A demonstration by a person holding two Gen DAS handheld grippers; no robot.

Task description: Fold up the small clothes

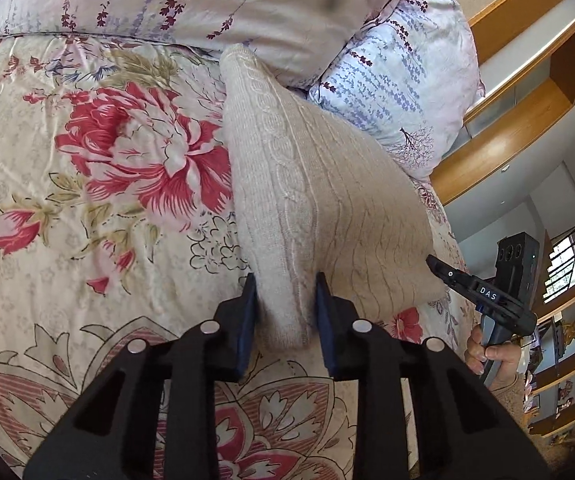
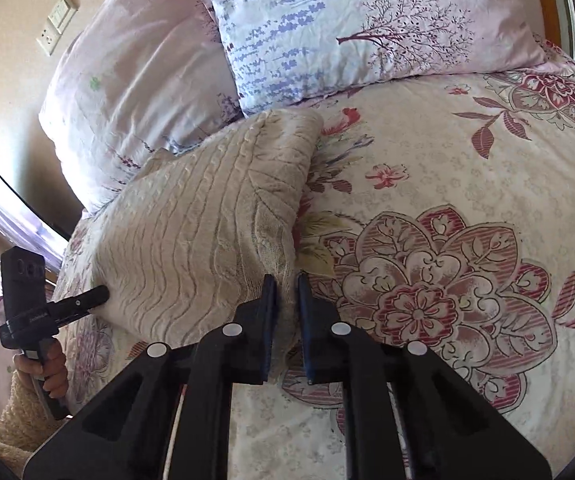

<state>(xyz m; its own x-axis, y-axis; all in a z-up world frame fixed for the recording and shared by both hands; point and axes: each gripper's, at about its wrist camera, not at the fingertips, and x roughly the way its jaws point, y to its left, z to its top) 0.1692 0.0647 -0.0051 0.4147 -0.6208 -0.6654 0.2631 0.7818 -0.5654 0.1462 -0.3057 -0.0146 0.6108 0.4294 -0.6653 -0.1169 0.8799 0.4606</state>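
Fig.: beige knit garment [image 1: 319,200] lies on floral bed quilt [image 1: 87,184], near pillows. L tongs [image 1: 285,304] & R tongs [image 2: 287,304] each clenched on a near corner. Best practice: lift both w/ equal tension, edges aligned, before folding over.

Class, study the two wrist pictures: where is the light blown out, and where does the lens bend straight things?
Left wrist view: even daylight on the beige knit garment; the wooden shelf bows near the rim, and the corners go black. Right wrist view: glare washes out the lower left edge beside the left tool; the wall switch plate tilts and curves.
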